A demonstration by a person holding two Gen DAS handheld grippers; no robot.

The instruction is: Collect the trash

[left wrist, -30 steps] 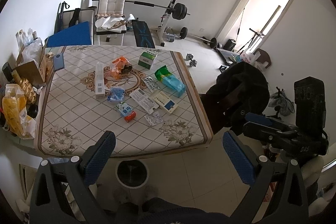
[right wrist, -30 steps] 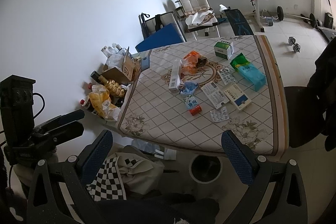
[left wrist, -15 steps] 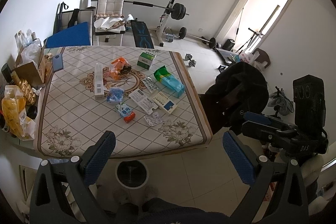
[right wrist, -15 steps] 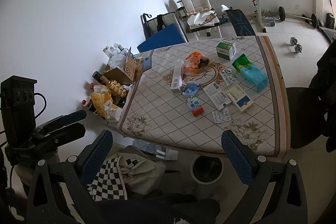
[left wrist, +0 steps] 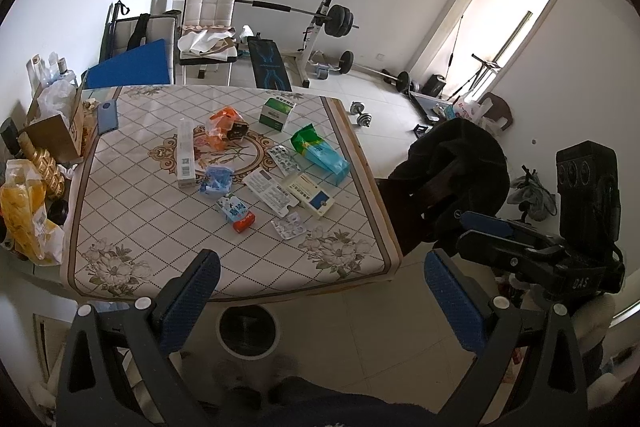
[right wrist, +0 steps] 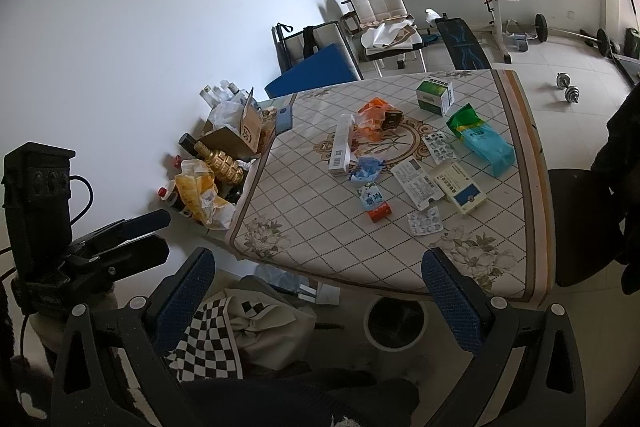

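Well beyond both spread grippers' fingers (left wrist: 188, 297), trash (left wrist: 239, 213) lies on the table (left wrist: 120, 227).

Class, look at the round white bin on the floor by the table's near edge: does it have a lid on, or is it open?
Open. The bin shows its white rim around a dark interior, with no lid over it. How full it is cannot be told.
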